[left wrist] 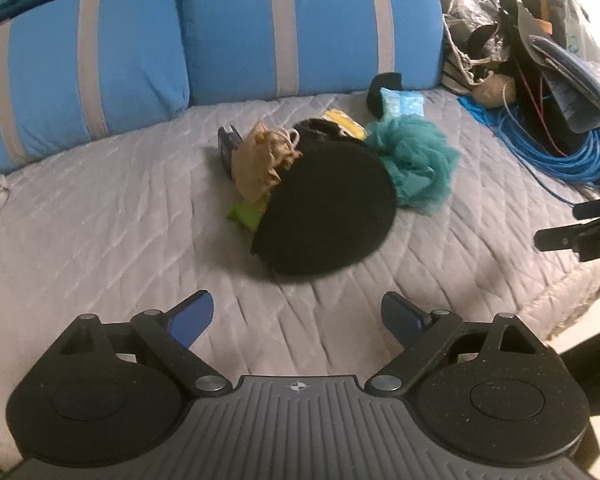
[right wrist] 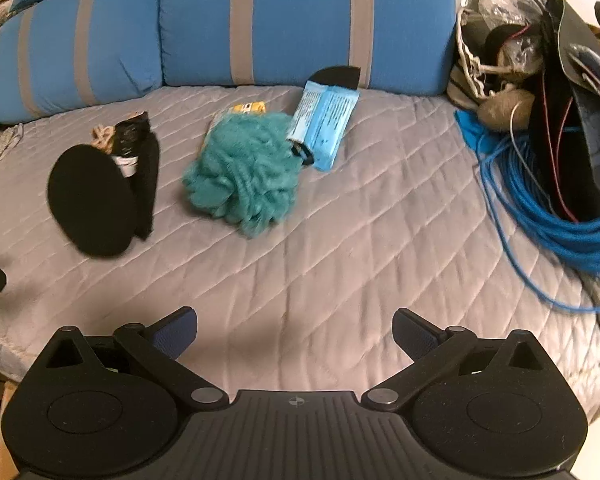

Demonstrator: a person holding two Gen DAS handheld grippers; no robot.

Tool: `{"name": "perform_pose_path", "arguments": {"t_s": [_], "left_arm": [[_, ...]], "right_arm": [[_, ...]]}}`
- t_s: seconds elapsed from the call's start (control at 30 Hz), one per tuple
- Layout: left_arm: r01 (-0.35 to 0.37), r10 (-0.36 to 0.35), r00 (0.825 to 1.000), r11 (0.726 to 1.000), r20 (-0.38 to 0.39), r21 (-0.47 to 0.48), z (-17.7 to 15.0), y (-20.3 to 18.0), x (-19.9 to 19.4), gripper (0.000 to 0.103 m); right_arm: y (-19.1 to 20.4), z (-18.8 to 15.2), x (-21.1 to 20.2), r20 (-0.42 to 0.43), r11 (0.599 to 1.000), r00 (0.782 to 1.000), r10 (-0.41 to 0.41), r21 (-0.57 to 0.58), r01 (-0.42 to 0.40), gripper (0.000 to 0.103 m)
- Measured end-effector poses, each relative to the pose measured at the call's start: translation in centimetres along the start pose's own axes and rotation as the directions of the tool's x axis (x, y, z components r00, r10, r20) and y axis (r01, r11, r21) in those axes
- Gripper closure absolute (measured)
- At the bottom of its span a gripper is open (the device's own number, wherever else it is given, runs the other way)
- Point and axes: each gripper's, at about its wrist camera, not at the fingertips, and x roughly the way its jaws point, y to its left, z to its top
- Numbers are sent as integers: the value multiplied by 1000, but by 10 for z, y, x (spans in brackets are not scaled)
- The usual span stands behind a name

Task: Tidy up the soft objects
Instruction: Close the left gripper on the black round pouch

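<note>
Left wrist: left tool [left wrist: 296, 316] and right tool [right wrist: 295, 330] both released, near black round pad [left wrist: 324, 208]

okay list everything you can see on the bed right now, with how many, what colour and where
pillows: two, blue with grey stripes, along the head of the bed
quilt: one, grey, covering the bed
round black pad: one, black, mid-bed, overlapping the tan pouch
tan pouch: one, tan, drawstring, left of the pad
bath pouf: one, teal, right of the pad
blue packet: one, light blue, behind the pouf near the pillows
yellow packet: one, yellow, mostly hidden behind the pouf
green item: one, lime, under the pad's edge
cable coil: one, blue, right edge
left gripper: one, black, open, empty
right gripper: one, black, open, empty
</note>
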Motion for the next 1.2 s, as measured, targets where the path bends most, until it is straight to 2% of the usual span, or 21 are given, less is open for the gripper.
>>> {"name": "perform_pose_path", "arguments": {"t_s": [0.13, 0.3, 0.43, 0.53, 0.87, 0.9, 0.97, 1.07, 1.13, 1.2], "left_arm": [[8, -8, 1000, 1000, 18, 9, 10, 9, 11, 10], [-6, 3, 999, 997, 51, 73, 27, 13, 22, 12], [21, -29, 996, 995, 82, 102, 39, 14, 28, 13], [63, -72, 995, 992, 72, 111, 46, 14, 35, 13], [129, -131, 991, 985, 8, 116, 62, 11, 62, 22], [132, -134, 991, 984, 2, 119, 62, 10, 65, 26], [151, -149, 989, 981, -23, 119, 63, 9, 71, 48], [191, -187, 981, 975, -46, 114, 61, 7, 73, 67], [195, -193, 981, 966, -29, 169, 58, 0, 65, 79], [195, -199, 980, 957, -2, 213, 55, -7, 55, 85]], "right_arm": [[-7, 9, 10, 22, 1000, 1000, 23, -21, -22, 0], [-12, 17, 15, 61, 999, 998, -10, -43, 13, 0], [-15, 22, 16, 47, 999, 999, -1, -43, 3, 0], [-16, 24, 16, 49, 999, 999, -12, -34, 14, 0], [-12, 27, 14, 64, 998, 998, -19, -61, 23, 0], [-12, 28, 14, 61, 998, 998, -18, -58, 21, 0], [-12, 29, 15, 57, 999, 998, -10, -52, 13, 0], [-12, 31, 15, 54, 999, 999, -1, -46, 4, 0], [-11, 30, 14, 54, 999, 999, 6, -48, -3, 0], [-11, 30, 13, 55, 999, 998, 11, -51, -9, 0]]}}
